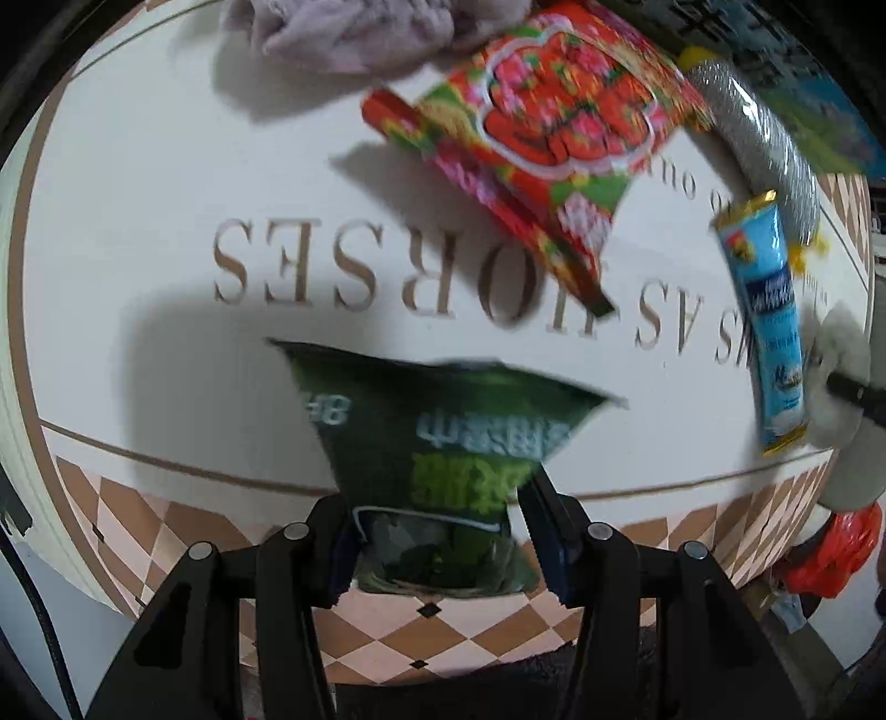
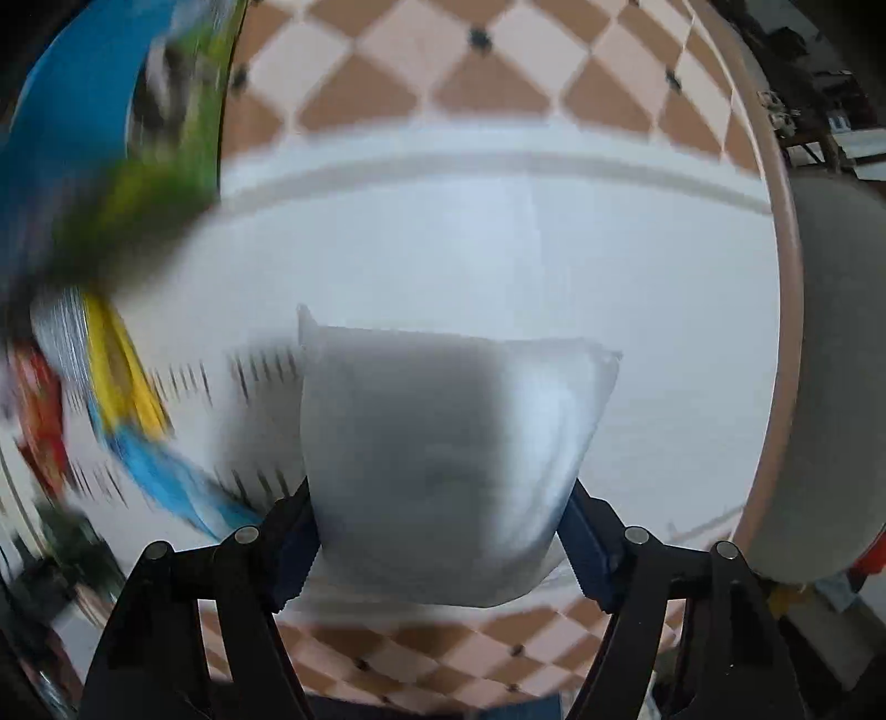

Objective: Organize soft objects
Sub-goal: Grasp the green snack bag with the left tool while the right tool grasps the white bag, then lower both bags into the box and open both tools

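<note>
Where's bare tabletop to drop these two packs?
Left wrist view: open patch left of centre, bordered by the grey cloth above, the red pack on its right and the green pack held in the left hand-held gripper. Crowded along the right edge around the blue tube. Right wrist view: bare beyond the white pack.

You see big tan letters on white tabletop point(image 1: 166, 183), upside down in left wrist view: "HORSES", with "AS" beside it and part of another word ending in "S" toward blue tube point(image 1: 772, 327). Smaller curved lettering near red packet point(image 1: 542, 127): too blurred for you to read. Green packet point(image 1: 443, 437) carries pale upside-down characters and what looks like an "8": illegible. Blue tube print: illegible. Right wrist view: nothing you can read.
</note>
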